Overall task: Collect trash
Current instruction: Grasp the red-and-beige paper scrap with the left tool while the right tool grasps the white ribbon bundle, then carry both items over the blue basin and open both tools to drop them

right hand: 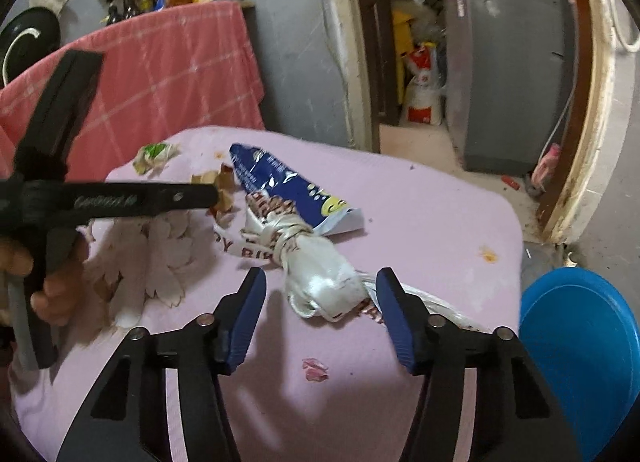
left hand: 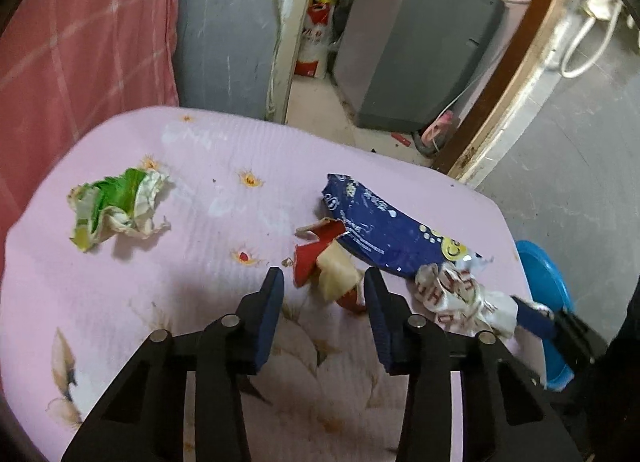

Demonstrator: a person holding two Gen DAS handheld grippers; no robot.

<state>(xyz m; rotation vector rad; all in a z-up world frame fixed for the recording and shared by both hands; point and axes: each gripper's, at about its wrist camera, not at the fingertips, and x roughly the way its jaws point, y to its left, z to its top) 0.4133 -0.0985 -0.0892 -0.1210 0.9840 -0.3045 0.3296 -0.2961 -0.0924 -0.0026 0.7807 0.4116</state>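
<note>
I am holding a pair of tongs in each hand over a desk [left hand: 200, 189] covered with a pink flowered cloth.

My left tongs [left hand: 324, 282] are pointing down at a torn red and cream scrap of packaging [left hand: 320, 262]. The scrap is lying between the two blue pads, which are standing apart on either side of it. The right pad is very close to the scrap, but I cannot tell whether it is touching; the left pad is clear of it, so the tongs are released, not grasping.

My right tongs [right hand: 320, 282] are reaching over a knotted white plastic bag [right hand: 324, 274] with red lettering. The bag is lying between the pads; the right pad is just beside or against its edge and the left pad is apart from it, so these tongs are not clenching it either.

A flattened blue wrapper [left hand: 380, 229] with a yellow mark is lying just behind both pieces, touching the white bag. A crumpled green and white wrapper [left hand: 116, 205] is sitting well apart, towards the far left of the desk.

A blue plastic bin [right hand: 580, 342] is standing beside the right edge of the desk, lower than its top.

In the right wrist view my left hand [right hand: 48, 274] is gripping the handle of the left tongs.
</note>
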